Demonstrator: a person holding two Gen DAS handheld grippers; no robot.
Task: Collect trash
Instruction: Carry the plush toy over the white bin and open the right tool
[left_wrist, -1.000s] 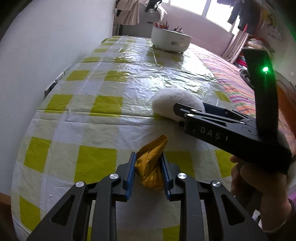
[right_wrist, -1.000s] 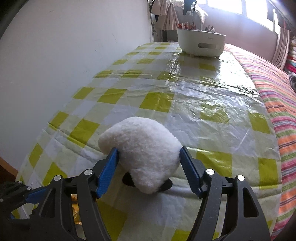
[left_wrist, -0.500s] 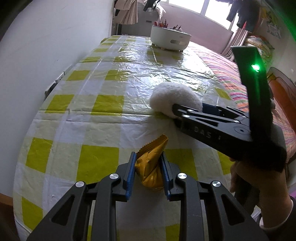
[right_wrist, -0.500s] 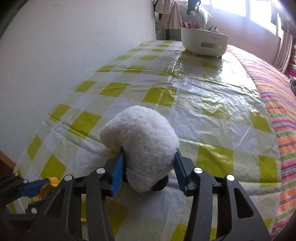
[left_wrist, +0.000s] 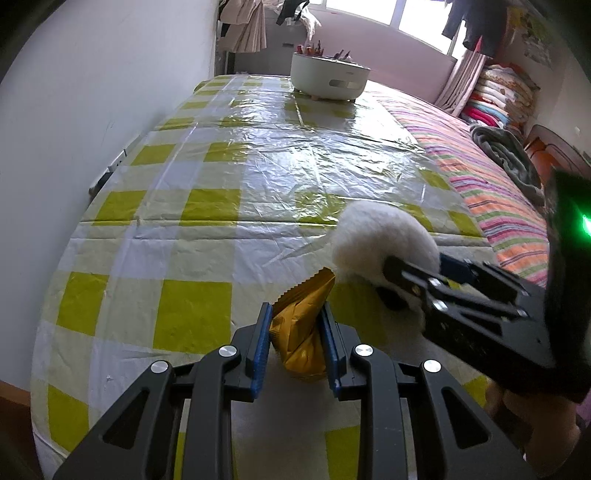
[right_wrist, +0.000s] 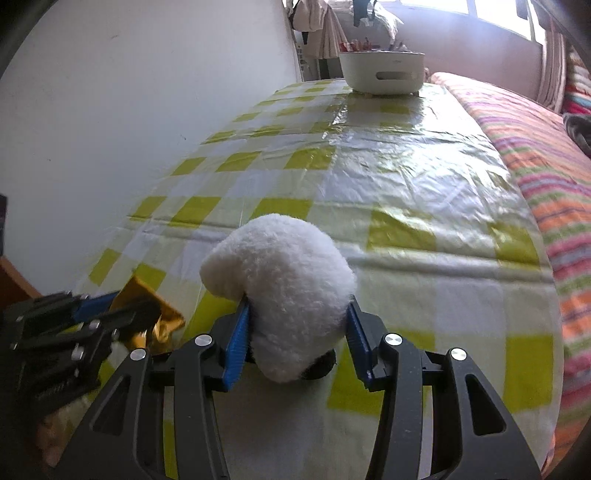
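Your right gripper (right_wrist: 295, 332) squeezed shut on the fluffy white ball (right_wrist: 284, 295) and lifted it; your left gripper (left_wrist: 295, 345) still pinched the yellow wrapper (left_wrist: 301, 325). Both were ready for dropping.

Tablecloth (left_wrist: 207, 206): yellow-green and white checks. On it, fluffy white plush (right_wrist: 291, 291), golden wrapper (left_wrist: 301, 328). Beside it, multicoloured striped bedspread (right_wrist: 546, 158).
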